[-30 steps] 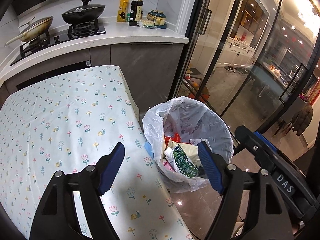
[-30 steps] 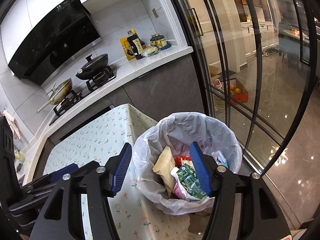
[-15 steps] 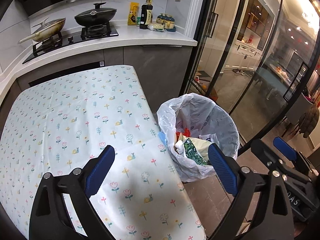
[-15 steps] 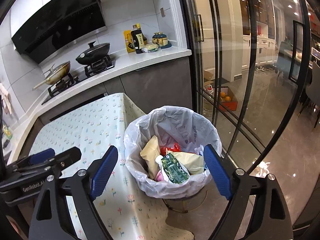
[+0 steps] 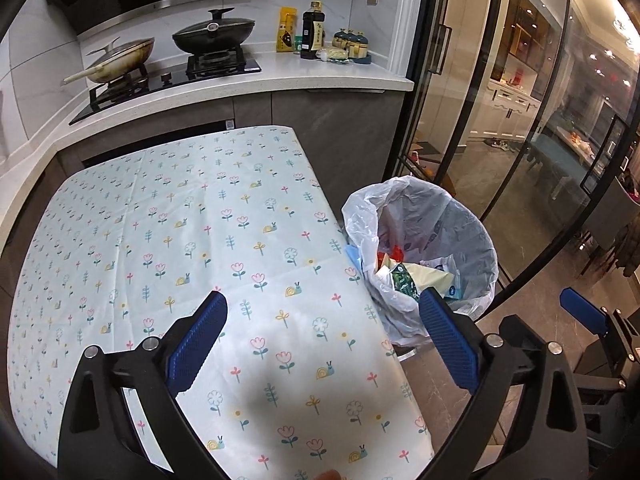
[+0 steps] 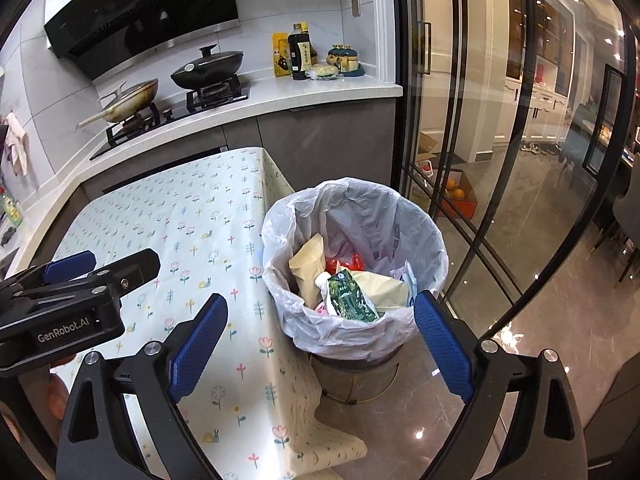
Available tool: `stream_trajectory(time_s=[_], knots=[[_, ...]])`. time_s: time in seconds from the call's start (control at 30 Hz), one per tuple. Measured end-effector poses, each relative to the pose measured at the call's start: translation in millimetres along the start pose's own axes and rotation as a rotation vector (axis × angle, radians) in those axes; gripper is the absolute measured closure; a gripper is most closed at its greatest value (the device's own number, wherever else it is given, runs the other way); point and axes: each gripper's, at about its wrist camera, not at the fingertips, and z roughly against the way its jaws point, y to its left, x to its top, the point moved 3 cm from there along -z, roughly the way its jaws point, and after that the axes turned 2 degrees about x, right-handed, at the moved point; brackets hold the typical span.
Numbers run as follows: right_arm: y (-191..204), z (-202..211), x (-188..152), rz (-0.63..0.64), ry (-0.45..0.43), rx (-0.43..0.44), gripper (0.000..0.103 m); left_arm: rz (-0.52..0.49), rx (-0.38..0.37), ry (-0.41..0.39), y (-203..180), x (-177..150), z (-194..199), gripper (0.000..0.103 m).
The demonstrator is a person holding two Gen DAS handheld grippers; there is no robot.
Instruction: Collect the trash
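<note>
Progress: near complete, judged | trash (image 6: 348,294) lay inside lined bin (image 6: 436,240), centre frame | desk (image 5: 180,240) bare | left gripper (image 5: 320,344) spread, empty | right gripper (image 6: 320,344) jaws opening, empty

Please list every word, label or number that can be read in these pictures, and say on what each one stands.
"GenRobot.AI": white letters on the black body of the left gripper, in the right wrist view.
Labels on the dark bottle, yellow packet and green carton in the trash bin: too small to read.
</note>
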Motion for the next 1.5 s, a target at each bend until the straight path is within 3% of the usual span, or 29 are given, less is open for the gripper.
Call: stream_trajectory(time_s=[0.37,1.5], knots=[[10.7,5.8,-11.4,0.009,0.015,0.003,0.013,0.011,0.045,0.013,11.2,-13.4,2.0,0.011],[4.5,-1.0,-13.7,0.0,0.025,-0.003,0.013,0.014,0.066,0.033,3.7,-19.5,-3.6,0.011]])
